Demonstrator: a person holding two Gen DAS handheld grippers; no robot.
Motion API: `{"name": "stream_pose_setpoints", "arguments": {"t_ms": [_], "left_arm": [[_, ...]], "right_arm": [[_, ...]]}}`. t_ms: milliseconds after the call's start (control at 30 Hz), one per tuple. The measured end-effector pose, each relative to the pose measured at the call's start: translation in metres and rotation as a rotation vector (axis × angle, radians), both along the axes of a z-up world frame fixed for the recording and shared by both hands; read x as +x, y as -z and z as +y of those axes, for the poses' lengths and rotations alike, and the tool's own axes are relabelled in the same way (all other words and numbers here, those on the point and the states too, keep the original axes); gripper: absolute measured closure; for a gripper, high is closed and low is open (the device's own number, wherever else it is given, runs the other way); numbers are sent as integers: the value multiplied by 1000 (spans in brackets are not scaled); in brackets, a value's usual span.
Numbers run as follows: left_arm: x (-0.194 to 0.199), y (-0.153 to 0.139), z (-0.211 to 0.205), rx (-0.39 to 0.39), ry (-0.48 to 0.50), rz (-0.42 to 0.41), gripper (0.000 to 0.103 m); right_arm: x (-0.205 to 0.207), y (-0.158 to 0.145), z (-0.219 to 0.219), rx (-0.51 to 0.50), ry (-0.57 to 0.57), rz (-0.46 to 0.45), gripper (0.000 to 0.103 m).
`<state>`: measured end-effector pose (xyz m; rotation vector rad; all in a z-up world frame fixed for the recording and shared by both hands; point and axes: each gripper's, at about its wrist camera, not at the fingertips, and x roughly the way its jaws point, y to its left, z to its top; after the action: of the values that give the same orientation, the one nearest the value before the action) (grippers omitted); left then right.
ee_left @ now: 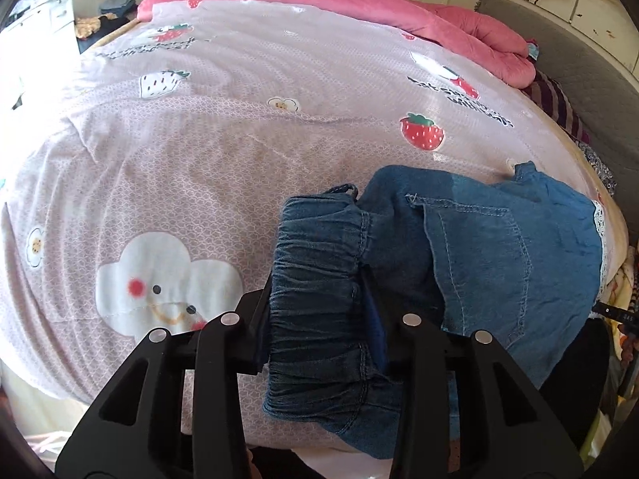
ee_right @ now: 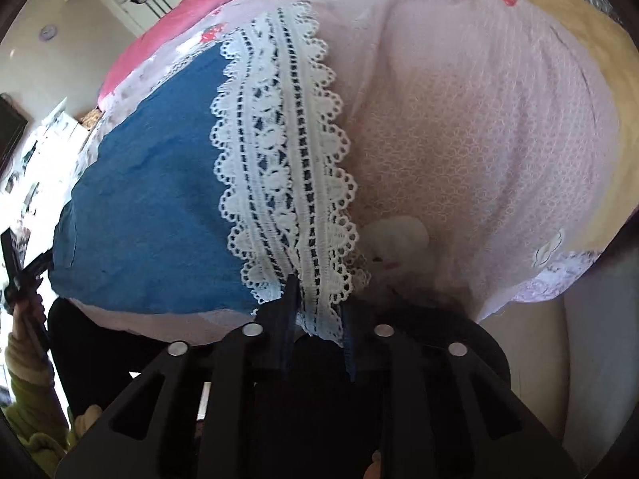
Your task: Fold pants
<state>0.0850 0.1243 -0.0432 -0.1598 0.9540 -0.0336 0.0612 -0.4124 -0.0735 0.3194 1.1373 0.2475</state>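
Note:
Blue denim pants (ee_left: pixel 499 247) lie on the bed's pink strawberry-print sheet (ee_left: pixel 239 139), near its front right part. In the left wrist view my left gripper (ee_left: pixel 319 319) is shut on the gathered elastic waistband (ee_left: pixel 319 279), which bunches up between the black fingers. The legs stretch off to the right, ending in a white lace hem (ee_left: pixel 601 223). In the right wrist view my right gripper (ee_right: pixel 317 319) is shut on the near end of that white lace hem (ee_right: pixel 279 151), with blue denim (ee_right: pixel 151 215) spreading to its left.
A folded pink quilt (ee_left: pixel 399 12) lies along the far side of the bed, with a striped cloth (ee_left: pixel 555 99) and a grey headboard (ee_left: pixel 579 64) at the right. A white dresser (ee_left: pixel 40 28) stands at the far left. A person's hand in a green sleeve (ee_right: pixel 28 379) shows at the lower left.

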Motion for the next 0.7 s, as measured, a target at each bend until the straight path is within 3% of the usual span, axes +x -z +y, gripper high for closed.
{"name": "stream_pose_setpoints", "arguments": {"t_ms": [67, 100, 167, 267, 333, 533, 633, 700], "left_arm": [[0, -1, 1, 12, -3, -5, 67], [-1, -2, 1, 20, -11, -9, 58], [-7, -9, 2, 18, -17, -19, 54], [-22, -33, 1, 39, -33, -69, 48], [-27, -52, -5, 51, -21, -111, 35], [-9, -108, -65, 21, 161, -230, 16], [16, -119, -125, 43, 298, -242, 14], [32, -121, -166, 12, 408, -237, 12]], "right_arm": [[-2, -1, -3, 15, 7, -5, 71], [-4, -3, -6, 25, 14, -15, 66], [-11, -8, -10, 40, 27, -40, 59], [-20, -16, -15, 61, 41, -70, 54], [-26, -21, -14, 68, 38, -95, 48], [-32, -32, -14, 87, 37, -165, 40], [-27, -31, -16, 82, 33, -173, 38], [-23, -27, -17, 80, 37, -169, 38]]}}
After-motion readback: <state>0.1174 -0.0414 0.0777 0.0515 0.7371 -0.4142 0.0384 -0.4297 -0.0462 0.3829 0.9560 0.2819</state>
